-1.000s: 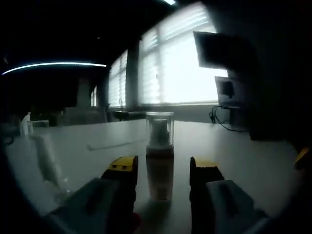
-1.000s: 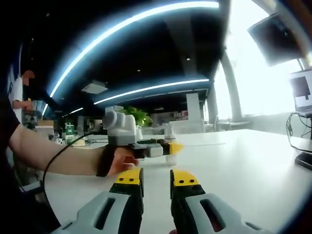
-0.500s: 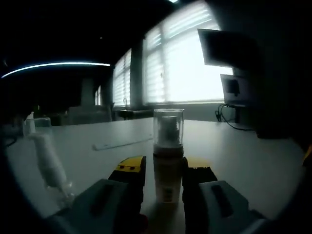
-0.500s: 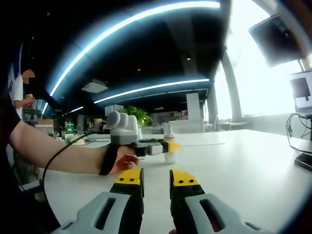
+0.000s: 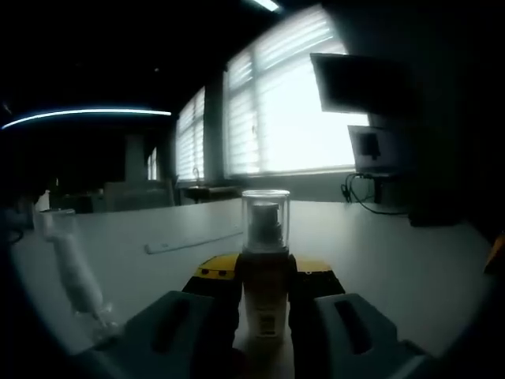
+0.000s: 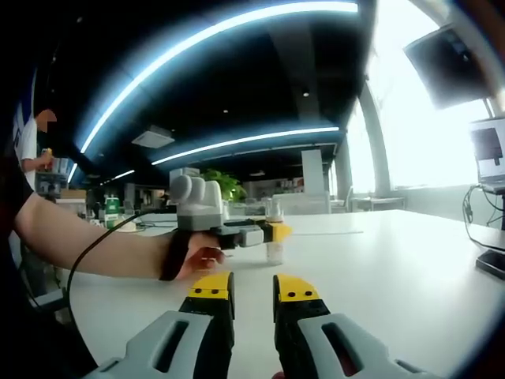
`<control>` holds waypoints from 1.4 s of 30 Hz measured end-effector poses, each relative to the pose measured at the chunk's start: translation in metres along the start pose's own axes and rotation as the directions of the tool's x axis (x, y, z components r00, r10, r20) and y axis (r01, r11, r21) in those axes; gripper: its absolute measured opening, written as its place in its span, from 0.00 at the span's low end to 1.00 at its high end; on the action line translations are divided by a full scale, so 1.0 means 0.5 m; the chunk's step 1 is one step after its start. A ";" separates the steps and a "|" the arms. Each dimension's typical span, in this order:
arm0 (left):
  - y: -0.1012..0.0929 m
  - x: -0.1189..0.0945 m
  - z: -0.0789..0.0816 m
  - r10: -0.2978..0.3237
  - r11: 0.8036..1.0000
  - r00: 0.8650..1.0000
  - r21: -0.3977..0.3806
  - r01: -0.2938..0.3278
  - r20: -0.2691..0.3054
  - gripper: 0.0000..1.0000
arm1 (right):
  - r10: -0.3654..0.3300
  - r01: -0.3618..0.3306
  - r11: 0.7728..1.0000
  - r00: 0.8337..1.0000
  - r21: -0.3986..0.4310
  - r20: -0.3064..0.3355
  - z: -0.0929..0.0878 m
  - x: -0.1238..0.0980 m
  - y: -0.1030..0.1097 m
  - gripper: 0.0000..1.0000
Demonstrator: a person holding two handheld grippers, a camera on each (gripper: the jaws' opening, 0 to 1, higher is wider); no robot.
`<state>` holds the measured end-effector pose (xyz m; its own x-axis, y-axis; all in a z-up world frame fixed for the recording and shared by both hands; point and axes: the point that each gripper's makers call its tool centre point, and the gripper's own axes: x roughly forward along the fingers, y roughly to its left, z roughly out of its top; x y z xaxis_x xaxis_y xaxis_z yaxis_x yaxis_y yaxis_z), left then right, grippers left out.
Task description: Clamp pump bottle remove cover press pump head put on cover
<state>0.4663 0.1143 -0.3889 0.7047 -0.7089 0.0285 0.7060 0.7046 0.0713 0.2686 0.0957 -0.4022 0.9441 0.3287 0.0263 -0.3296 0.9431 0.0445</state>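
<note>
In the left gripper view the pump bottle (image 5: 264, 304) stands upright on the white table (image 5: 394, 260), its clear cover (image 5: 266, 215) still over the pump head. My left gripper (image 5: 266, 275) is shut on the bottle's body, one yellow-tipped jaw pressed against each side. From the right gripper view, that left gripper (image 6: 237, 234) is held by a person's hand and clamps the small bottle (image 6: 274, 245) mid-table. My right gripper (image 6: 252, 289) hovers nearer the table's front, open by a narrow gap with nothing between its jaws.
A white tube-like item (image 5: 75, 272) lies at the left and a long flat strip (image 5: 193, 239) behind the bottle. A monitor (image 5: 359, 79), a small screen (image 5: 371, 146) and cables (image 5: 363, 197) stand at the far right. A person (image 6: 31, 150) stands far left.
The left jaws, open around the bottle a second ago, have come together onto its body. The right gripper has stayed where it was.
</note>
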 end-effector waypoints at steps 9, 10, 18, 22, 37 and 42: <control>0.005 -0.021 0.005 0.004 1.000 1.000 -0.027 -0.004 0.003 0.13 | 0.005 -0.005 1.000 1.000 0.002 0.002 0.000 -0.001 0.002 0.14; 0.003 -0.024 0.009 -0.003 1.000 1.000 -0.018 0.003 0.009 0.13 | 0.006 -0.006 1.000 1.000 0.003 0.002 0.000 -0.001 0.003 0.14; -0.015 -0.045 0.019 -0.045 0.996 0.999 -0.074 0.045 0.000 0.13 | 0.005 -0.005 1.000 1.000 0.006 0.001 0.000 -0.001 0.004 0.14; -0.004 -0.055 0.032 -0.040 0.988 0.999 -0.149 0.040 0.004 0.13 | 0.004 -0.004 1.000 1.000 0.008 0.002 0.001 -0.001 0.003 0.14; -0.027 -0.090 0.077 -0.113 0.989 0.992 -0.090 0.117 0.052 0.13 | 0.005 -0.005 1.000 1.000 0.028 0.013 0.007 -0.001 0.000 0.14; -0.041 -0.118 0.096 -0.140 0.985 0.988 -0.097 0.145 0.064 0.13 | 0.005 -0.005 1.000 1.000 0.023 0.013 0.007 0.000 0.002 0.14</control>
<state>0.4070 0.1403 -0.3443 0.5933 -0.8008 0.0823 0.8044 0.5936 -0.0224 0.2680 0.0966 -0.3987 0.9421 0.3328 0.0400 -0.3349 0.9398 0.0676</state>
